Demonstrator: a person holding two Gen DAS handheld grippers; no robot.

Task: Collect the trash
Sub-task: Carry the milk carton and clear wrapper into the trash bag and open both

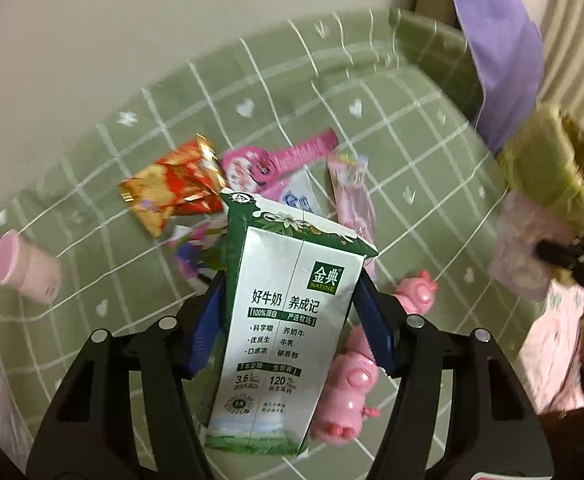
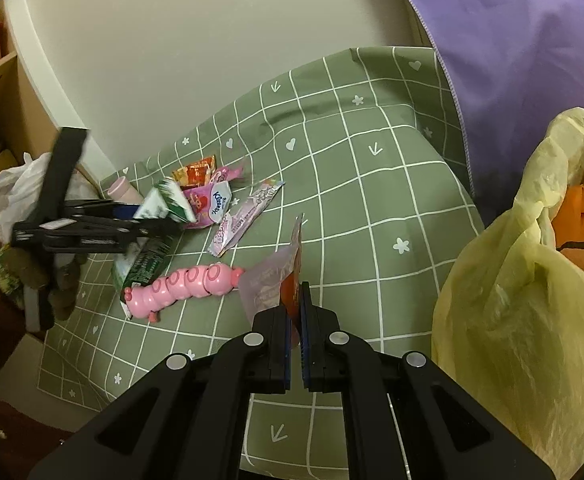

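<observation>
A green and white milk carton (image 1: 288, 320) hangs above the green checked cloth (image 1: 411, 128), and my left gripper (image 1: 292, 280) is shut on it with the blue pads against its sides. The right wrist view shows the same carton (image 2: 168, 200) tilted in the left gripper (image 2: 160, 220) at the left. My right gripper (image 2: 296, 300) is shut on a thin clear and orange wrapper (image 2: 276, 276) that sticks up from the jaws. A yellow trash bag (image 2: 523, 280) stands open at the right.
On the cloth (image 2: 371, 200) lie a red snack wrapper (image 2: 196, 172), a tissue pack (image 2: 216, 204), a pink stick sachet (image 2: 248, 216), a pink caterpillar toy (image 2: 188, 284), a second green carton (image 2: 144, 264) and a pink bottle (image 2: 122, 190). Purple fabric (image 2: 511, 60) hangs at back right.
</observation>
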